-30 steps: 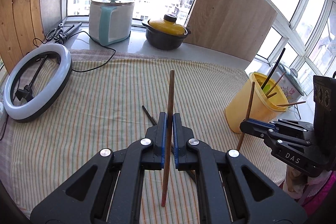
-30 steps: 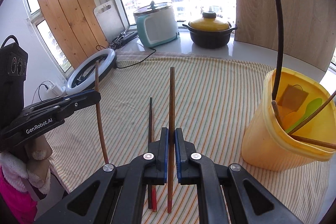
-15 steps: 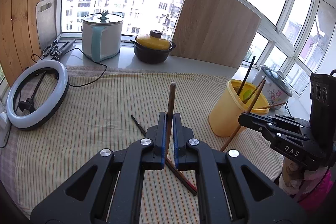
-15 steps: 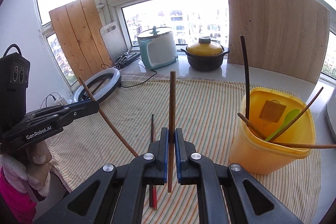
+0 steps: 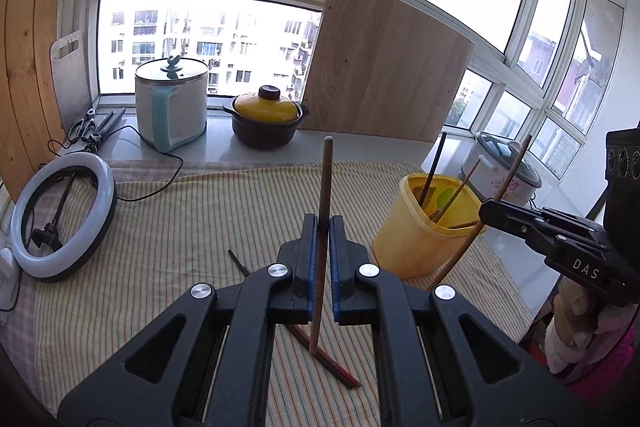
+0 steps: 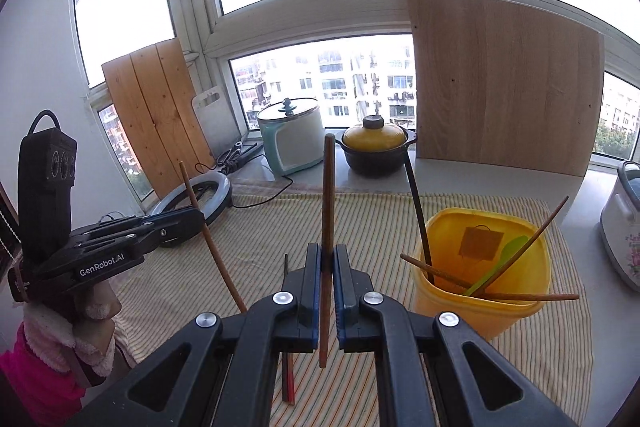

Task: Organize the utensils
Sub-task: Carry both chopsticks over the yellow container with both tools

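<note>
Brown wooden chopsticks, one in each of your tools. Your left gripper (image 5: 323, 267) is clamped on a chopstick (image 5: 323, 211) standing almost upright between the blue pads; your right gripper (image 6: 328, 291) pinches a second chopstick (image 6: 327, 227) the same way. Both sticks hang clear of the striped cloth (image 5: 200, 219).

Progress, judged from how things lie: the yellow tub (image 6: 480, 267) at the right of the cloth already holds several sticks and a green spoon (image 6: 500, 259), leaning against its rim at loose angles. Two sticks are in your grips, not yet dropped in. A dark pair of chopsticks (image 5: 332, 363) lies on the cloth near you, below the left tool. So roughly mid-task: two to deposit, at least that pair left to fetch.

Room to move: the centre of the cloth is bare. Your right tool is nearer the tub; seen from the left camera, its stick slants across the tub's front. Tub mouth is crowded with slanting handles, so a straight drop looks tight. A ring light (image 5: 60, 215) sits far left, a white cooker (image 5: 172, 107) and yellow-lidded pot (image 5: 267, 115) on the far sill, well apart from your path. Cloth edge runs close behind the tub on the right.
</note>
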The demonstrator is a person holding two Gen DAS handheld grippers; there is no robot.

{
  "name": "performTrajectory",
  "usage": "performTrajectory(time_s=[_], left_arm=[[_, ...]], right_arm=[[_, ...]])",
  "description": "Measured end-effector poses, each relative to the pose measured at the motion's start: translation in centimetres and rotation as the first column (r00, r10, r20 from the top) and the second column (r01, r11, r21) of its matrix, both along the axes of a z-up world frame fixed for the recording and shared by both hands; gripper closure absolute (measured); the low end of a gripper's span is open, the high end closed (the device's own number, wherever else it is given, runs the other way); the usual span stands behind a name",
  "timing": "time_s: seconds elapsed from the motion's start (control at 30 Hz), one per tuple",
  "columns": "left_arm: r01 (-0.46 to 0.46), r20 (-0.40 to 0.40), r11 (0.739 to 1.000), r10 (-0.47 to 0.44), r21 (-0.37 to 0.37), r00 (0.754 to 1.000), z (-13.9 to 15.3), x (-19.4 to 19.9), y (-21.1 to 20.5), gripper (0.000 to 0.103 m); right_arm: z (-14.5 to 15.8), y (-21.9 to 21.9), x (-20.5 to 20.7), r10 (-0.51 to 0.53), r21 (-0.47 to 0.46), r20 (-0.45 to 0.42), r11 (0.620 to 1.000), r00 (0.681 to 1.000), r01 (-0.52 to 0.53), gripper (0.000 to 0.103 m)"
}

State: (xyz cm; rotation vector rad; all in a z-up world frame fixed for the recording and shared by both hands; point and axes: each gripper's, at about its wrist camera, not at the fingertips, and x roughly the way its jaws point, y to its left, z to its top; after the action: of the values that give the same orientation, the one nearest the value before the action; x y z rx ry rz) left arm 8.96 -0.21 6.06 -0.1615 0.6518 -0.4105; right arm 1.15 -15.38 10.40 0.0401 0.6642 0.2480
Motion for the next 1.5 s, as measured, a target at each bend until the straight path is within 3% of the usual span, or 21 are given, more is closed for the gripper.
performTrajectory(time_s=[0.67,1.5], left_arm=[[0.123,0.089,0.992,-0.120,-0.033,0.989,5.0,0.3,-5.6,0.099],[0.262,0.152,0.963,-0.251,-0.059,0.956,9.7,3.1,-14.3,0.099]], right_arm=[[4.8,-7.1,-2.6,-0.151,0.031,0.107,0.988,0.983,0.148,0.100],[7.4,-11.6,-1.0,-0.265,0.025,0.173,0.964,0.949,0.264,0.100]])
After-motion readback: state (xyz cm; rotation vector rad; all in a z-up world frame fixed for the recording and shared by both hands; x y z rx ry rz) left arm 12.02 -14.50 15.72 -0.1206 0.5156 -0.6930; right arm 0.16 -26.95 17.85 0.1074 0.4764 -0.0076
